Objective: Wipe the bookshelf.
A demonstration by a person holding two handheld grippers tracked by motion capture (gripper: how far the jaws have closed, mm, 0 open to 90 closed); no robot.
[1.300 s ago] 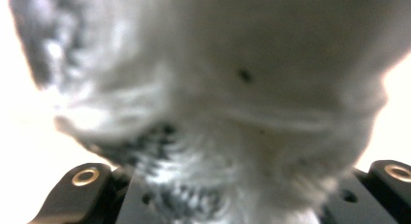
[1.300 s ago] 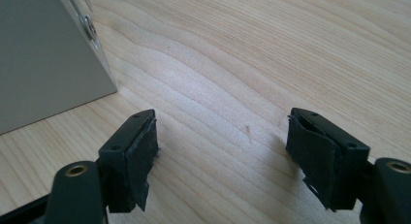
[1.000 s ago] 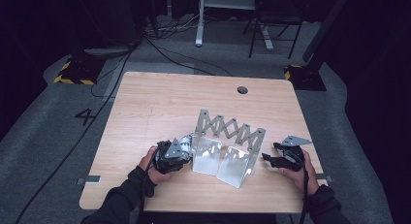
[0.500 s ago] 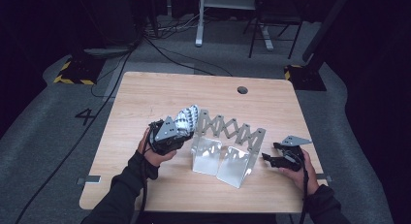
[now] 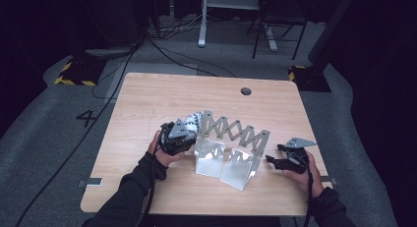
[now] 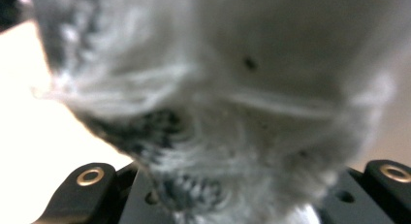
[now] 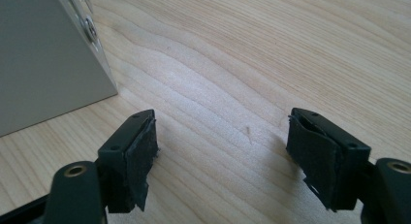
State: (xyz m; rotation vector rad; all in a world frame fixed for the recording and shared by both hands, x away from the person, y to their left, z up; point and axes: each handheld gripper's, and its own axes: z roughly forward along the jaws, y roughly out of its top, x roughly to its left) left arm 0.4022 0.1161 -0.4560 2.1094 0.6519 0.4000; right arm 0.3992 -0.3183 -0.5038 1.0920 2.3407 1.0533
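Held item: a grey-and-white fuzzy sock (image 5: 193, 121), bunched up; in the left gripper view it (image 6: 228, 103) sits right against the lens, blurred.
Left tongs (image 5: 178, 134): clamped on the sock; the black jaws close in under the fabric at the bottom of the left gripper view.
Change: a second ago I had the left tongs low on the worktop (image 5: 147, 94) at the near-left foot of the rack; now they are up at the rack's left end, carried toward 11 o'clock and lifted, the sock riding along.
Sock position: off the wood, just beside the left end panel of the folding metal rack (image 5: 231, 148), at about 9 o'clock from the rack's middle. Whether it touches the panel I cannot tell.
Right tongs (image 5: 281, 159): jaws apart, nothing between the pads (image 7: 140, 156); parked on the worktop at 3 o'clock of the rack, unmoved over the second.
Rack: standing, accordion lattice stretched out, same place as before.
Reading: pick-up looks done. I judge the next step is dropping or hanging the sock on the rack; the right tongs are idle.
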